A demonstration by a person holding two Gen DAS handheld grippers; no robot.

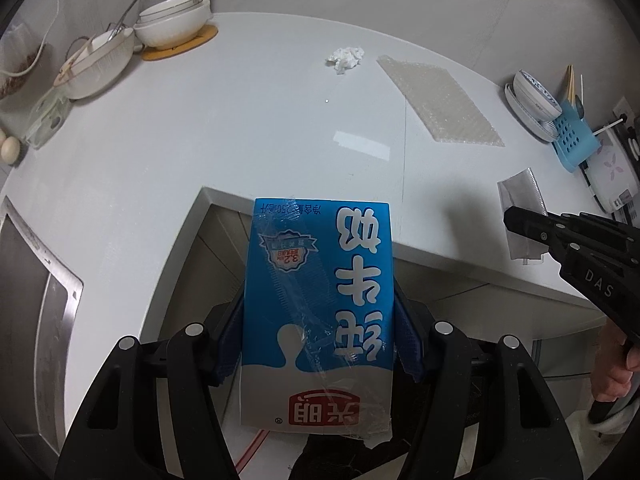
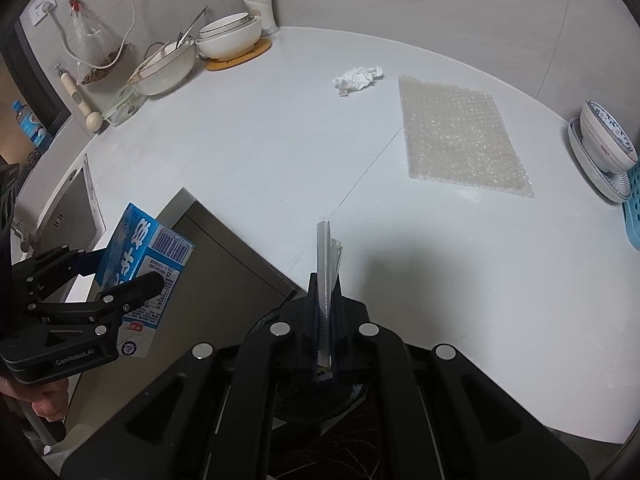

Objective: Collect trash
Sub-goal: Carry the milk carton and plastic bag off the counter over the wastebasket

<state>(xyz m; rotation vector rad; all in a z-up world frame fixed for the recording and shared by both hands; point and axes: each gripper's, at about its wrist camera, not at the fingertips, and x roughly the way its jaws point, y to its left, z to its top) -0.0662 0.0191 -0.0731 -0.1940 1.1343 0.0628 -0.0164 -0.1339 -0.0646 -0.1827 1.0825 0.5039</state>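
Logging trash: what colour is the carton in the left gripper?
Blue and white carton, clearest in the left wrist view.

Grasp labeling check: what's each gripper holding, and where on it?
Left gripper: blue milk carton, clamped across its side walls. Right gripper: flat silvery wrapper, pinched at its lower end.

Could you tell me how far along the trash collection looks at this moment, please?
Under way. No bin shows, so nothing is visibly disposed of yet. In hand: the left gripper has its jaws clamped on the blue milk carton, and the right gripper is shut on a flattened silvery wrapper. Left on the white counter: the crumpled tissue and the bubble wrap sheet.
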